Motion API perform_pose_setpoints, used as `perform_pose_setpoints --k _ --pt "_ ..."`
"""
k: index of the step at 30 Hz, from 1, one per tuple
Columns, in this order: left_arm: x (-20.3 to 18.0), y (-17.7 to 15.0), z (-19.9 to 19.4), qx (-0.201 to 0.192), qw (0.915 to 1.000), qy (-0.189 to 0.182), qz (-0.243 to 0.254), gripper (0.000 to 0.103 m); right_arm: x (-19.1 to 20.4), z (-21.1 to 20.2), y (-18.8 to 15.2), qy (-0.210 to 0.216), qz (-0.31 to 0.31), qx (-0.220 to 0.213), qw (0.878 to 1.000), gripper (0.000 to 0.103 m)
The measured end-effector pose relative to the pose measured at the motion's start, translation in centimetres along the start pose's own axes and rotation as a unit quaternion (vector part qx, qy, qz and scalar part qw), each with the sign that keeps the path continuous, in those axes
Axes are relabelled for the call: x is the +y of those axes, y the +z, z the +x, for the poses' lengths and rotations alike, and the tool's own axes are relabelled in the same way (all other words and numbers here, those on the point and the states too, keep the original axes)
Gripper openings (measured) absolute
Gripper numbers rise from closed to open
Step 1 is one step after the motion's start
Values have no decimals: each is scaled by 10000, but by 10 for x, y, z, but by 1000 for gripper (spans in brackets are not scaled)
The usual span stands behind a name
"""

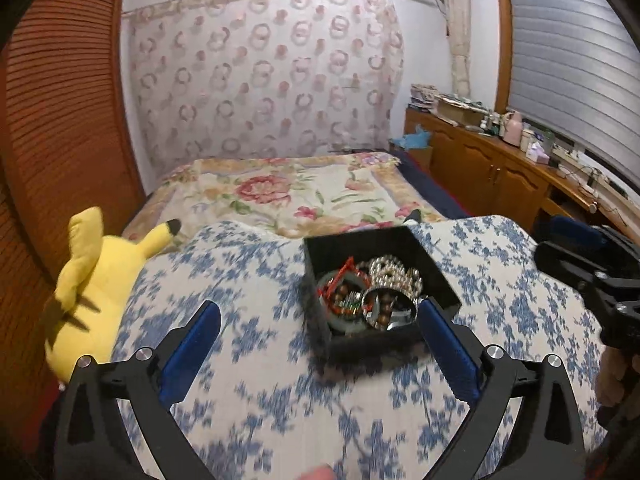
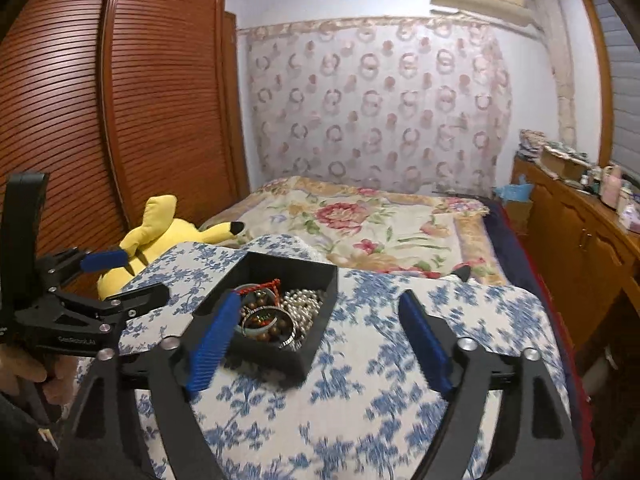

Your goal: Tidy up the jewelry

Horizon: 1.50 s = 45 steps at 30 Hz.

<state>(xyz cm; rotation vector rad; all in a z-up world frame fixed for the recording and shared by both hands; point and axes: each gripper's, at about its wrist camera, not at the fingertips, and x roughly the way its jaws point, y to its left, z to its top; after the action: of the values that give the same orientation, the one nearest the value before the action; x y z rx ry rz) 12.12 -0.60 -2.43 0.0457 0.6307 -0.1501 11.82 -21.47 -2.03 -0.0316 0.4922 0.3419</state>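
- I am in a bedroom: a louvred wooden wardrobe (image 2: 120, 100) of ribbed reddish-brown slats on one side, a sheer curtain (image 1: 260, 76) printed with pale pink rings at the far wall, and a long wooden cabinet (image 1: 492, 168) crowded with small items under a slatted grey blind.
- The bed carries a quilt (image 1: 288, 196) with large red flowers, and nearer me lies a white cushion (image 1: 260, 380) with a blue floral print and a finely ribbed weave.
- A soft yellow plush toy (image 1: 92, 276) with black-tipped ears lies at the cushion's edge, against the wardrobe side.
- The black jewelry box (image 1: 380, 280), square, open-topped and matte, sits on the cushion.
- Inside it is a tangle: a strand of round pearly beads (image 1: 394, 274), brown wooden beads (image 2: 260, 314), a red cord (image 1: 338, 278) and smooth round bangles heaped together.
- My left gripper (image 1: 320, 320) has its jaws spread wide, ribbed blue pads facing in; nothing is held, though its right-hand pad stands just at the box's near corner in this view.
- My right gripper (image 2: 318, 334) is likewise wide apart and empty; its left pad overlaps the box's near rim in its own view, and I cannot tell if it touches.
- Black angular linkages with silver rivets carry the pads.
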Motion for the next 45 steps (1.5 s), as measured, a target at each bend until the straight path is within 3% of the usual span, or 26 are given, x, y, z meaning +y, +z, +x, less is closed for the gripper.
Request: perform_pose_setpoints --k 5,15,45 --pt "1 -14 -25 -130 9999 43 -98 95 1 -28 -8 -241 101 -160 9995 100" --pt "-2 -20 -54 -335 9993 47 -134 95 0 -45 -17 -292 246 -270 9989 100" --pt "-6 -22 -67 -468 9987 98 -148 95 -4 -48 -21 -362 336 -299 9983 100"
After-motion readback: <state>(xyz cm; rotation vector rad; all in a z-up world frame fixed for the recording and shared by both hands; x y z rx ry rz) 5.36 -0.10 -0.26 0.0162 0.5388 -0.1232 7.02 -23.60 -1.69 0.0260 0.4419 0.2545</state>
